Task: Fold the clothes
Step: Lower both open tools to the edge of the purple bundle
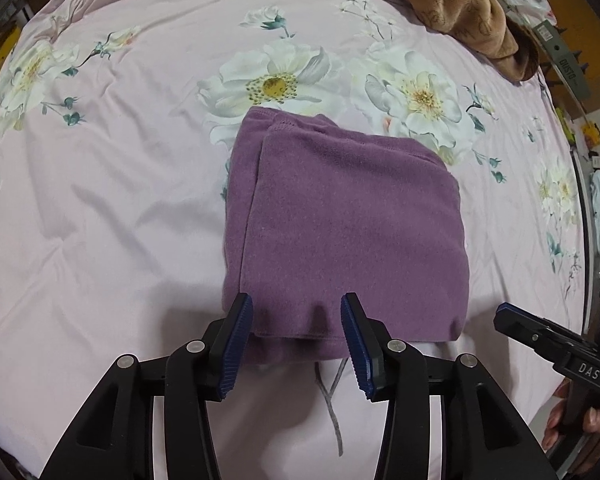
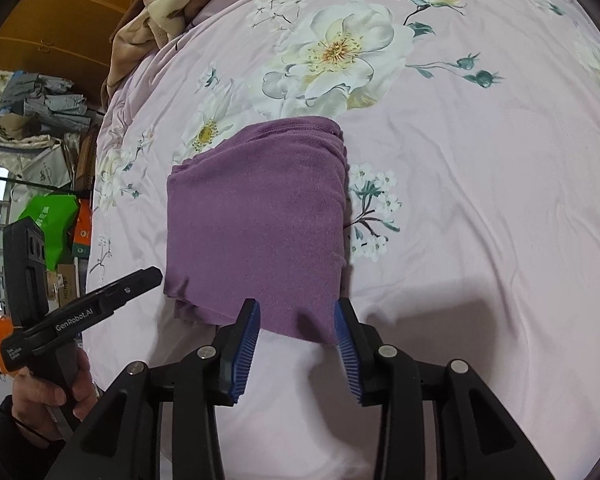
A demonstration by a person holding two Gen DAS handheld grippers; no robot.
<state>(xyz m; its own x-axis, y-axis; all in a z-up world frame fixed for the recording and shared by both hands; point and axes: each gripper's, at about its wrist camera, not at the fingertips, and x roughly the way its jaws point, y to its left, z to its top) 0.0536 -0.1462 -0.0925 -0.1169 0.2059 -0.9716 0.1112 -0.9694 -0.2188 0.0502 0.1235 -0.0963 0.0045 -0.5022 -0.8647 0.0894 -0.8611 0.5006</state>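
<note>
A purple fleece garment (image 1: 340,220) lies folded into a thick square on the pink floral bedsheet (image 1: 100,200). My left gripper (image 1: 297,304) is open, and its blue pads stand either side of the fold's near edge without pressing it. In the right wrist view the same garment (image 2: 256,220) lies ahead. My right gripper (image 2: 297,308) is open over its near right corner, with the pads clear of the cloth. Each gripper shows in the other's view: the right gripper (image 1: 506,314) beside the garment's near right corner, and the left gripper (image 2: 154,274) by its near left corner, held by a hand (image 2: 48,392).
A brown plush blanket (image 1: 460,12) is heaped at the far side of the bed, also visible as the blanket (image 2: 156,20) at top left. Beyond the bed edge stand a green bag (image 2: 52,216), boxes and a wooden cupboard (image 2: 60,20).
</note>
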